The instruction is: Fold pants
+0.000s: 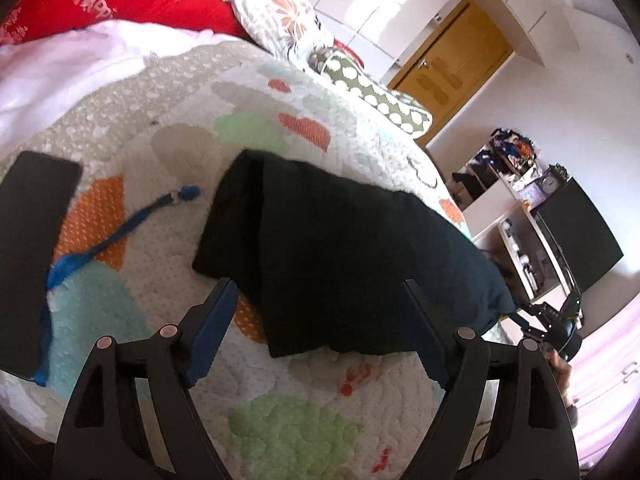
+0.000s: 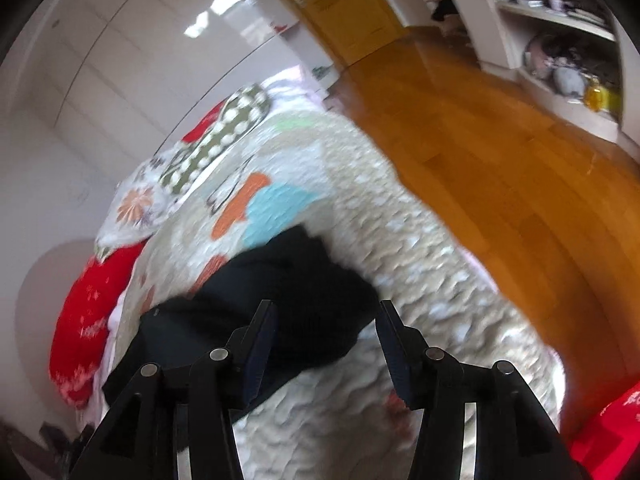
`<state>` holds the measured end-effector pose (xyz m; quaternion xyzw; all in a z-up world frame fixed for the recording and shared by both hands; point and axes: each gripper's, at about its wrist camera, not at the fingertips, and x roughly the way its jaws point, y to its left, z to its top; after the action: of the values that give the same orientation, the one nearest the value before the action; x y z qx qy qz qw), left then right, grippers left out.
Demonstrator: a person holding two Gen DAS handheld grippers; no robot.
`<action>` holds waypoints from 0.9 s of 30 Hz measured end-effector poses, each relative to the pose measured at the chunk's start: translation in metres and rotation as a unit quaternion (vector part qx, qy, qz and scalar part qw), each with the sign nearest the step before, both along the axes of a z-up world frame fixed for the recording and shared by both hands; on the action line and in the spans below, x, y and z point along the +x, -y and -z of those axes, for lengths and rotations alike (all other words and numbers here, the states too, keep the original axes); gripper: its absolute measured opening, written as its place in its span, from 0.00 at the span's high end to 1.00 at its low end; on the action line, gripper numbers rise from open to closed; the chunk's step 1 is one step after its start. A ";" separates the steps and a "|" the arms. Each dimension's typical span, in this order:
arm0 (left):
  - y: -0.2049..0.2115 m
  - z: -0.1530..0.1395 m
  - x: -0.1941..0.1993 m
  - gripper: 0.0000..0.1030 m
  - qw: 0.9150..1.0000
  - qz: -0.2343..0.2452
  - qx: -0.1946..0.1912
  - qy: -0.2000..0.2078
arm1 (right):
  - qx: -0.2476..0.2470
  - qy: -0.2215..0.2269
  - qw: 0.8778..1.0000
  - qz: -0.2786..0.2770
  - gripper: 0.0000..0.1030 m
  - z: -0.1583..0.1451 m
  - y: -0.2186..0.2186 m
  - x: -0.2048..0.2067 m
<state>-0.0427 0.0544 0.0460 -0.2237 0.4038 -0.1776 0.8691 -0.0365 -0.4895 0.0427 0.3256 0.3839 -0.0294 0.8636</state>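
Quilted cotton, stitched in bumpy pastel patches, covers the bed (image 1: 168,160), the widest surface here. Dark, soft pants (image 1: 332,248) lie folded into a thick slab on the quilt, near its edge. A flat black phone (image 1: 32,264) rests well apart from them, with a blue woven strap (image 1: 116,236) between. Both the left gripper (image 1: 320,300) and the right gripper (image 2: 326,320) hover above the cloth, jaws spread and holding nothing.
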 end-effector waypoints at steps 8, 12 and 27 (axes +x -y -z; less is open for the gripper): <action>0.036 0.005 -0.007 0.21 0.998 0.062 0.033 0.000 | 0.004 -0.016 1.000 -0.021 0.51 0.016 -0.020 0.003; 0.043 0.007 0.001 0.80 0.996 0.059 0.065 -0.008 | 0.005 -0.017 1.000 -0.020 0.51 0.016 -0.020 0.003; 0.011 -0.029 0.024 0.99 0.996 0.043 0.075 0.018 | -0.021 0.023 0.998 -0.051 0.51 -0.022 -0.042 -0.004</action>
<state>-0.0186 0.0434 0.0751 -0.1371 0.4094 -0.1883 0.8821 -0.0403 -0.4477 0.0646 0.2879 0.3788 0.0140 0.8794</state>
